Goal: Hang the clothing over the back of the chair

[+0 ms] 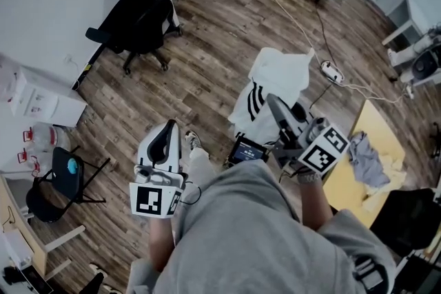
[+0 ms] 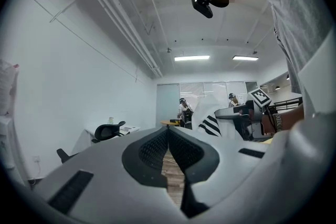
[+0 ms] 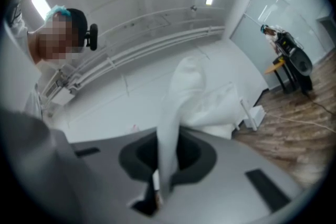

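A white garment point(image 1: 277, 74) with black stripes hangs bunched from my right gripper point(image 1: 271, 100), just ahead of my body above the wood floor. In the right gripper view the jaws point(image 3: 167, 140) are shut on a fold of this white garment point(image 3: 195, 96), which rises out of them. My left gripper point(image 1: 170, 126) is held to the left, apart from the cloth; its jaws point(image 2: 168, 132) meet at the tips with nothing between them. A black office chair point(image 1: 138, 18) stands far off by the white wall, and the left gripper view shows that office chair point(image 2: 107, 131) too.
A black folding chair point(image 1: 58, 184) with a blue seat stands at the lower left near white drawers point(image 1: 38, 101). A yellow mat point(image 1: 380, 129) with a grey cloth point(image 1: 365, 158) lies at the right. Cables and a power strip point(image 1: 331, 71) cross the floor beyond the garment.
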Action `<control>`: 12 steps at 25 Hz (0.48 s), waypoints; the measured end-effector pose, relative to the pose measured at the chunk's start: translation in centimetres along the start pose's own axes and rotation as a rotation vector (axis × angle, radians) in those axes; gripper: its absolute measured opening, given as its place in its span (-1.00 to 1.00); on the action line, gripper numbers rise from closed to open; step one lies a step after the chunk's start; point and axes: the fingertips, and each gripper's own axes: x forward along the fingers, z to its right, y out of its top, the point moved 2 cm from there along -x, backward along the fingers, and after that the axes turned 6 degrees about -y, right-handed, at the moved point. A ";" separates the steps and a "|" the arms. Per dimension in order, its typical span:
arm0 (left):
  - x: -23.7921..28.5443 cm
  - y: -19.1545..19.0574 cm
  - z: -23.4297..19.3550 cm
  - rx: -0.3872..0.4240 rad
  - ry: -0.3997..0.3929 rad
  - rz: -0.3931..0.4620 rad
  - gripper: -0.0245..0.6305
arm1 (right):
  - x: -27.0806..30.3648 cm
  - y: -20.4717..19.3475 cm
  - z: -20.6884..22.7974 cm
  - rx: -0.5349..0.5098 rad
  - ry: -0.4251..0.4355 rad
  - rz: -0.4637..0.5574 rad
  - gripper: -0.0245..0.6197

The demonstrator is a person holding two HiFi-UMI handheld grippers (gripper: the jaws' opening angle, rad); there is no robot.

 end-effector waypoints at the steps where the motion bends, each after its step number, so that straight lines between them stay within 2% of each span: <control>1: 0.2 -0.1 -0.6 -0.006 -0.004 -0.002 -0.81 | 0.5 0.0 0.1 -0.005 -0.008 -0.001 -0.80; 9: 2.2 -0.7 -4.0 -0.027 -0.027 -0.004 -0.81 | 3.1 0.2 0.8 -0.020 -0.035 0.021 -0.80; 12: 3.7 -0.6 -7.0 -0.039 -0.034 -0.019 -0.81 | 6.4 0.7 1.1 -0.012 -0.048 0.013 -0.80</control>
